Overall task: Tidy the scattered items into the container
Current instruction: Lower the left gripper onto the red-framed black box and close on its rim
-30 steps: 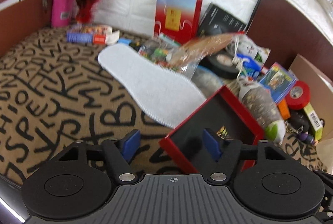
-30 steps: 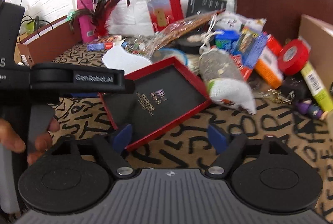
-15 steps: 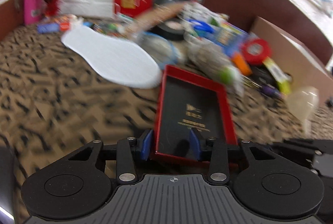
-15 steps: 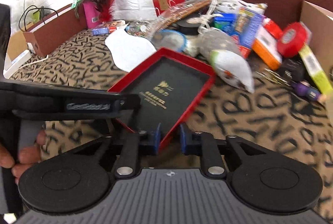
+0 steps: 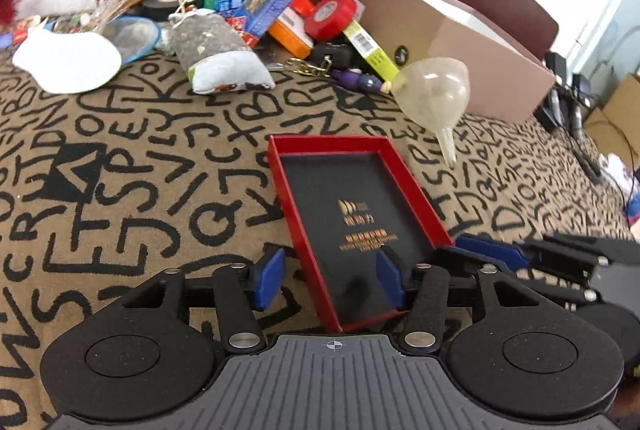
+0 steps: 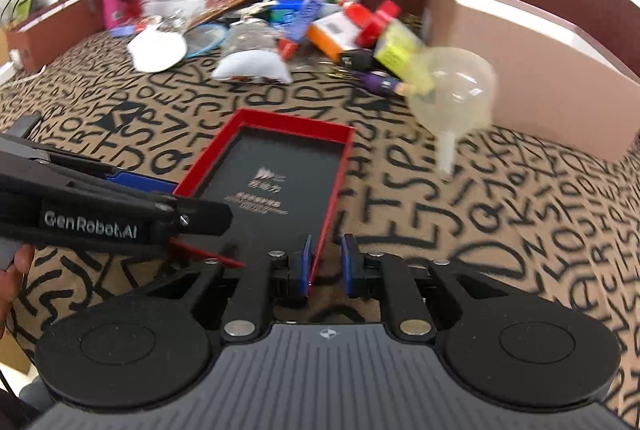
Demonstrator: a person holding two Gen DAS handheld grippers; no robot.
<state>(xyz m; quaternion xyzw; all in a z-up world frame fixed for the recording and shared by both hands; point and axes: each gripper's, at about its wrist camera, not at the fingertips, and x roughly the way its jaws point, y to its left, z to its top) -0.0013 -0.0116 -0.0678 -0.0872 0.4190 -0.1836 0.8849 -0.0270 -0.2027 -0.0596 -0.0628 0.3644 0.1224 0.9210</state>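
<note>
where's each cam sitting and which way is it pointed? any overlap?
Left wrist: on left gripper, facing forward over the red tray; right gripper enters at right.
Right wrist: on right gripper at the tray's edge; left gripper and a hand at left.
Shared: tray, funnel, cardboard box.

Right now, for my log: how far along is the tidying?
Barely started. The red tray lies empty; nothing looks tidied. Left gripper is open over its near wall, right gripper brackets its side wall loosely. Funnel and the pile lie scattered.
</note>
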